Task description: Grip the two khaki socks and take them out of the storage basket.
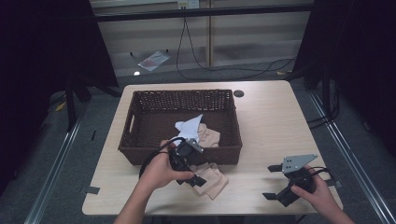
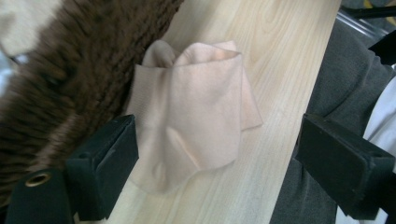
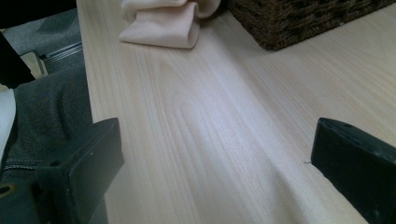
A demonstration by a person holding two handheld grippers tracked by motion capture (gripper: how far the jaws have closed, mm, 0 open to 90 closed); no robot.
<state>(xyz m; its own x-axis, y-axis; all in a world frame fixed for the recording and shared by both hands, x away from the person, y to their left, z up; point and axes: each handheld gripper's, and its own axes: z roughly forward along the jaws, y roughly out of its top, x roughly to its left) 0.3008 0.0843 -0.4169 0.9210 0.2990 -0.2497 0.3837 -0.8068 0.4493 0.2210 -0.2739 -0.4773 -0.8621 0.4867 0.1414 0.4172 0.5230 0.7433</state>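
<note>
**Reader:** Black jaws of the left gripper stand nearest the lens, spread wide, with nothing pinched between them. What lies beyond?

**Describer:** Between them, flat on the table, lies a crumpled peach sock, just beside the wall of a brown wicker basket.

**Reader:** And the other tool?

**Describer:** Seen from above, the right gripper rests at the table's near right edge, jaws apart, empty, well away from the sock.

**Reader:** How far along is the sorting?

**Describer:** Judging by the layout, partway. A white cloth and another peach piece already sit inside the basket; this sock remains outside.

**Reader:** Anything unclear?

**Describer:** The hand hides part of the sock from above, and the basket's floor is too dark to read.
</note>
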